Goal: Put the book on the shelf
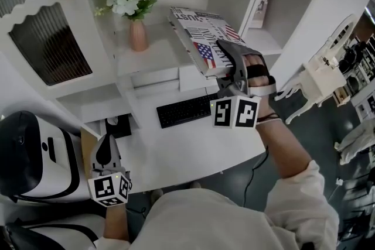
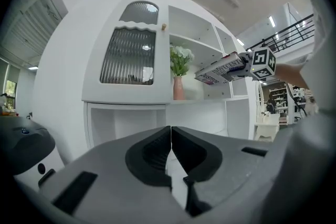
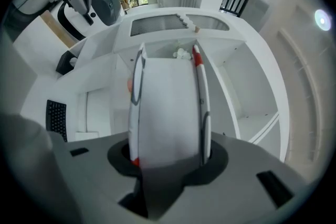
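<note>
Up at shelf (image 1: 161, 48) opening, book (image 1: 199, 29) is clamped in right tool (image 1: 225, 67), tilted, airborne near vase (image 1: 139, 35), not yet resting on shelf. Left tool (image 1: 106, 152): jaws together, empty, low by counter (image 1: 187, 149) edge. Prob. left: slide in, set down & release.

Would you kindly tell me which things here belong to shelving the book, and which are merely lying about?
For the job: book, gripped in the right claw; shelf.

Lying about: vase of flowers; keyboard; white chair; left claw, shut and empty.
</note>
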